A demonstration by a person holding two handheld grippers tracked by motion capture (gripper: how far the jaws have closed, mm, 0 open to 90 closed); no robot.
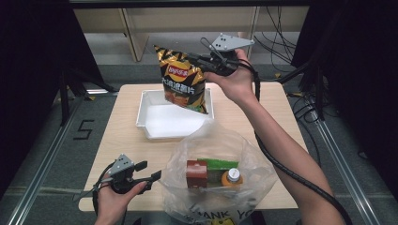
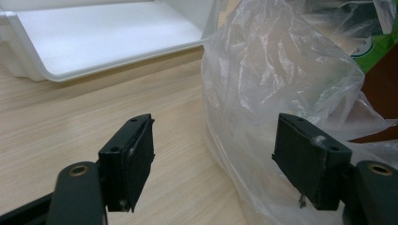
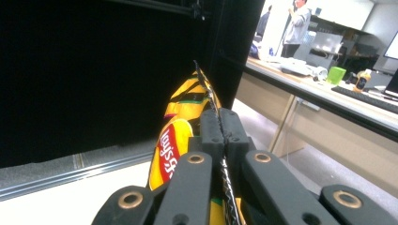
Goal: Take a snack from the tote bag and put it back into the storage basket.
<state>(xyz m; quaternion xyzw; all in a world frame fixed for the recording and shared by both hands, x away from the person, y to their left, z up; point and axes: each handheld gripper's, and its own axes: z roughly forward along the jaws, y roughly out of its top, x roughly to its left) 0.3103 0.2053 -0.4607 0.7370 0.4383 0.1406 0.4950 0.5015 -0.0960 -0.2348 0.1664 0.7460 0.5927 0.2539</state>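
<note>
A yellow and black chip bag [image 1: 183,84] hangs in the air over the white tray [image 1: 143,112]. My right gripper [image 1: 199,60] is shut on its crimped top edge, and in the right gripper view the jaws [image 3: 220,124] pinch that seam with the chip bag [image 3: 171,150] drooping below. At the table's near left my left gripper [image 1: 149,170] stands open beside a clear plastic bag [image 1: 253,159]. In the left gripper view the left gripper [image 2: 213,159] has the plastic bag [image 2: 272,75] bulging in by the right-hand jaw. Inside the bag sit a brown box [image 1: 196,173], a green packet [image 1: 218,164] and an orange bottle [image 1: 231,178].
The wooden table [image 1: 122,140] carries the tray at its far middle; the tray's floor [image 2: 103,33] is bare. Dark frame posts stand at both sides, and a black cable [image 1: 281,164] trails along my right forearm. Far off, a person [image 3: 298,23] stands by desks.
</note>
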